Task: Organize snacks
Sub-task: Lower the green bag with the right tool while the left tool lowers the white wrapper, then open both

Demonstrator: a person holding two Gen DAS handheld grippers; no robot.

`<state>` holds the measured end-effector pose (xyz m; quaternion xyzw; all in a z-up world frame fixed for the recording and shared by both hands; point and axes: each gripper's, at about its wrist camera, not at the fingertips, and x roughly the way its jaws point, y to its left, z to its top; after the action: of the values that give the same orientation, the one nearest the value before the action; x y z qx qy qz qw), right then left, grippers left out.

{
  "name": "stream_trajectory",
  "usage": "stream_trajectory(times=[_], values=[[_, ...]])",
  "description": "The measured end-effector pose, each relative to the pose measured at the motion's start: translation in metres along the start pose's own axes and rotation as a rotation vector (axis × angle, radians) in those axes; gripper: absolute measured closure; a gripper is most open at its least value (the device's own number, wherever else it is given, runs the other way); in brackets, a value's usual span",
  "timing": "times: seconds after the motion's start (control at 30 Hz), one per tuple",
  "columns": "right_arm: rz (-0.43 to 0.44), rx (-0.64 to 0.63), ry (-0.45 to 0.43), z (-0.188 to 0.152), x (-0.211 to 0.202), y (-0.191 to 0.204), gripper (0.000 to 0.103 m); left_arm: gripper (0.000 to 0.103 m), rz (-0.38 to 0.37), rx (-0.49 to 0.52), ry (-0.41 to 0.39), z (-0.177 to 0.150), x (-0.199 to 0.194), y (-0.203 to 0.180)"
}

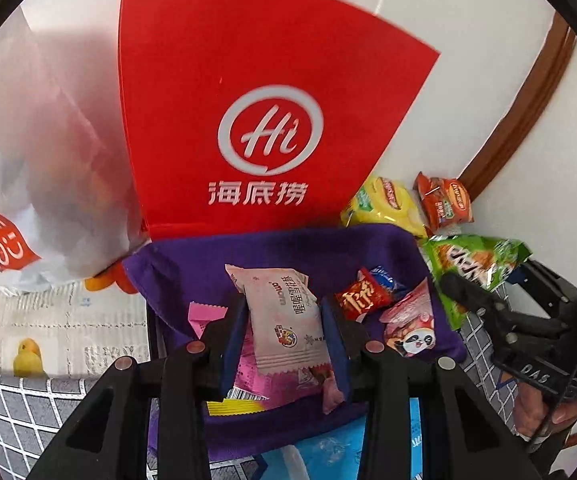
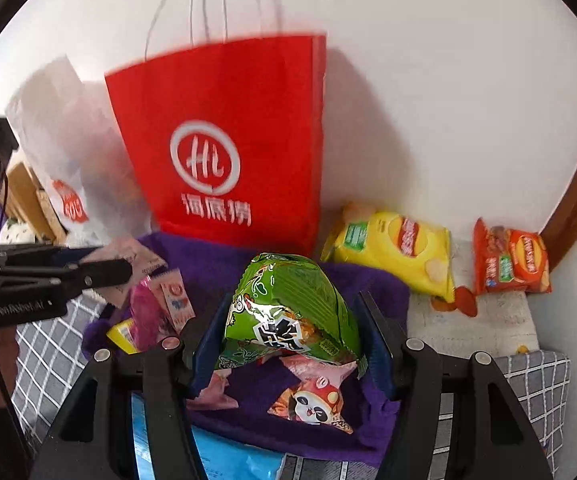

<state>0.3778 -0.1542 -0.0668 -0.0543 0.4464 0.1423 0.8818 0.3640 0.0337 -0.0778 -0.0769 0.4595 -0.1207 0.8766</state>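
Observation:
My left gripper (image 1: 284, 320) is shut on a pale pink snack packet (image 1: 284, 320) and holds it above a purple cloth (image 1: 272, 244) strewn with small snacks. My right gripper (image 2: 292, 324) is shut on a green snack bag (image 2: 288, 304), held over the same cloth (image 2: 208, 256). In the left wrist view the right gripper (image 1: 484, 300) shows at the right with the green bag (image 1: 476, 264). In the right wrist view the left gripper (image 2: 104, 270) shows at the left with the pink packet (image 2: 128, 260). A red paper bag (image 1: 264, 120) (image 2: 232, 152) stands upright behind the cloth.
A white plastic bag (image 1: 36, 160) (image 2: 64, 152) stands left of the red bag. A yellow chip bag (image 2: 396, 252) and an orange chip bag (image 2: 512, 264) lie by the wall at the right. A panda-print packet (image 2: 316, 396) and small red snack (image 1: 362, 296) lie on the cloth.

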Motion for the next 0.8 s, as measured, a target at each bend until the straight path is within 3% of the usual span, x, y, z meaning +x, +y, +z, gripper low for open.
stream_trajectory(times=[0.17,0.8], values=[[0.000,-0.006,0.085,-0.008,0.027,0.002,0.041,0.067,0.000,-0.001,0.030,-0.003,0.014,0.003],[-0.004,-0.008,0.181,-0.023,0.065,0.009,0.041,0.067,0.001,-0.029,0.115,-0.013,0.054,0.006]])
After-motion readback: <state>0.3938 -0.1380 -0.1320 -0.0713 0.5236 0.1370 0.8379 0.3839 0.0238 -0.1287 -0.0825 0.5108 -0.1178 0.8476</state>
